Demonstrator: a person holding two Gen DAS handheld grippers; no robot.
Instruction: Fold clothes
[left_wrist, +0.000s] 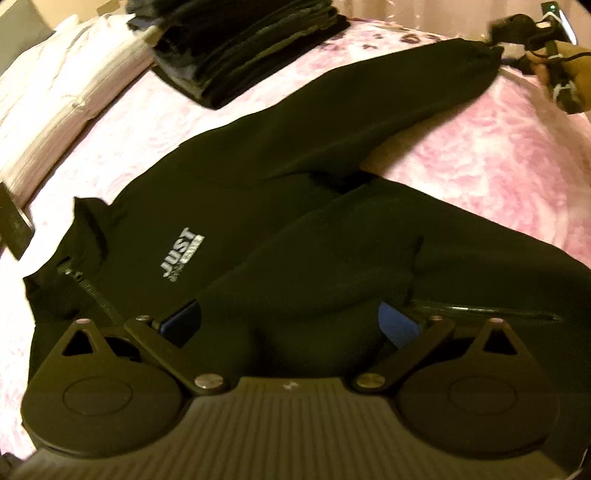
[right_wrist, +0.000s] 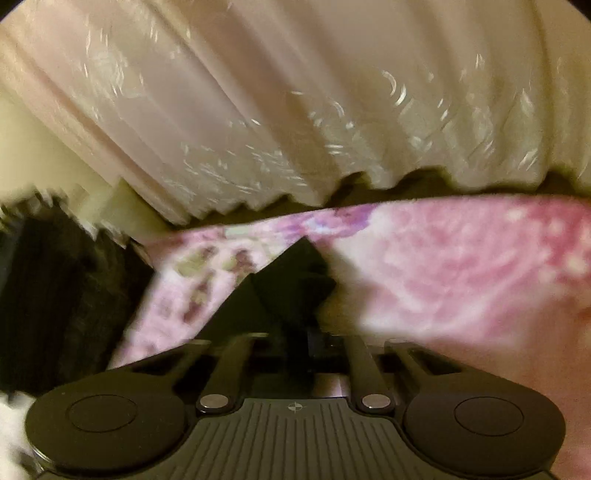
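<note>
A black zip jacket (left_wrist: 280, 192) with a white "JUST" logo (left_wrist: 183, 254) lies spread on a pink floral bedspread (left_wrist: 480, 155). My left gripper (left_wrist: 288, 325) is open and low over the jacket's body. Its blue pads (left_wrist: 397, 326) stand wide apart, with a hump of black cloth between them. One sleeve (left_wrist: 406, 92) stretches to the far right, where a hand (left_wrist: 570, 74) holds my right gripper (left_wrist: 513, 27) at the cuff. In the blurred right wrist view, my right gripper (right_wrist: 295, 332) is shut on the black cuff (right_wrist: 295, 280), which hides the fingertips.
A stack of folded dark clothes (left_wrist: 243, 48) sits at the far side of the bed and shows again as a dark stack (right_wrist: 55, 295) in the right wrist view. A pile of white folded cloth (left_wrist: 66, 92) lies at the left. A pale curtain (right_wrist: 295, 110) hangs beyond the bed's edge.
</note>
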